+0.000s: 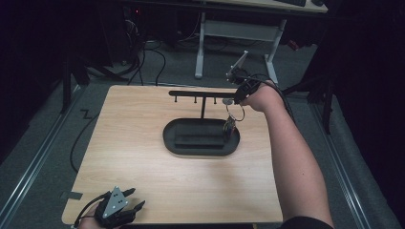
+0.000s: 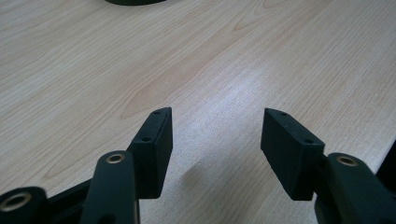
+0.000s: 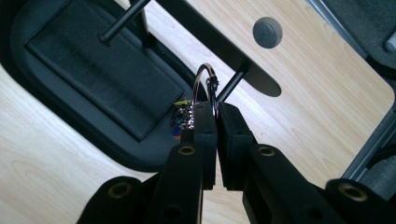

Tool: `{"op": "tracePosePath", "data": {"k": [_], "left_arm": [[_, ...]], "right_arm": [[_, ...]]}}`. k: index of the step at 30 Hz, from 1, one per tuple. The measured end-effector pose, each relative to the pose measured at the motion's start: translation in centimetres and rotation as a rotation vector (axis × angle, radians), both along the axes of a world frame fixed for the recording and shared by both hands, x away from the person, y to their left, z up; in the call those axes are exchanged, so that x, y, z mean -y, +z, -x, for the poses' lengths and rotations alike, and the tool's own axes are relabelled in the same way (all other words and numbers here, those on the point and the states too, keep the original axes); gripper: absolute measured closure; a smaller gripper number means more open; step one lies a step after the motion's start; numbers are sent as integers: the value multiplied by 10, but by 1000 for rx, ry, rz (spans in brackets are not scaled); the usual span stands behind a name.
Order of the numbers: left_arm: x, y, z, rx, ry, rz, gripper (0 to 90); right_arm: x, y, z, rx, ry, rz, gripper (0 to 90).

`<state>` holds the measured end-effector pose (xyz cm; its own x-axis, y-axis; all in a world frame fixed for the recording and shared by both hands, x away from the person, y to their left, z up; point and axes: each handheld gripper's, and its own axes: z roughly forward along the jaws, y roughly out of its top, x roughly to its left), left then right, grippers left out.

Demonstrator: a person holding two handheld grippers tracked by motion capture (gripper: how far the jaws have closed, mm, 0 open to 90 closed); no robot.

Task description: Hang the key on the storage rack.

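A black stand with an oval tray base (image 1: 168, 138) and a hook bar (image 1: 191, 93) stands at the middle of the wooden table. My right gripper (image 1: 237, 100) hovers at the bar's right end, shut on a thin metal ring (image 1: 235, 112). A small colourful charm (image 1: 229, 128) dangles from the ring over the tray. In the right gripper view the ring (image 3: 204, 72) rises from my shut gripper (image 3: 215, 107), right beside a hook peg (image 3: 233, 81); the charm (image 3: 181, 116) hangs to its left. My left gripper (image 1: 136, 199) rests at the near left corner, open and empty (image 2: 215, 116).
A grey round cap (image 3: 267, 32) is set into the table behind the bar. The tray holds a flat black pad (image 3: 102, 70). The tray's rim (image 2: 133, 2) lies far from my left gripper. Beyond the table are white desk legs (image 1: 199, 52) and floor cables (image 1: 143, 62).
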<state>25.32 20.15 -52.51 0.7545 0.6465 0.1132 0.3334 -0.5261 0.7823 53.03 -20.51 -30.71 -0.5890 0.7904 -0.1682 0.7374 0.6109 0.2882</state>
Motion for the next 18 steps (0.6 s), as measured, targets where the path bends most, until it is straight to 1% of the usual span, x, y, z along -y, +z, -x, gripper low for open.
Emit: {"op": "tracePosePath", "data": {"k": [1, 3, 6, 7, 10, 12, 13, 14, 15, 16, 17, 18], "left_arm": [[0, 0, 0, -1, 0, -1, 443], [0, -1, -1, -5, -2, -3, 443], [0, -1, -1, -6, -4, -7, 443], [0, -2, -1, -7, -5, -7, 443], [0, -2, -1, -8, -4, -6, 443], [0, -1, -1, -10, -4, -6, 443], [0, -2, -1, -9, -4, -6, 443], [0, -1, -1, -9, -4, -7, 443], [0, -1, -1, -8, -5, -13, 443], [0, -1, -1, -8, -5, -13, 443], [-1, -2, -2, -8, -2, -13, 443], [-1, -2, -2, -11, 0, -17, 443]], "right_arm": [[-1, -1, -1, 1, -11, -1, 877], [0, -2, -4, 15, -15, 3, 876], [-1, -3, -6, 24, -19, 4, 865], [-2, -3, -6, 34, -23, 6, 856], [-3, -3, -5, 36, -32, 2, 848], [-4, -2, -4, 51, -22, 14, 816], [-5, -1, -2, 53, -36, 11, 800], [-5, 0, 0, 62, -32, 14, 774], [-3, 3, 5, 70, -38, -9, 741], [-2, 3, 9, 72, -34, -23, 712], [-2, 3, 9, 72, -34, -23, 712], [-1, 4, 13, 73, -39, -34, 683]]}}
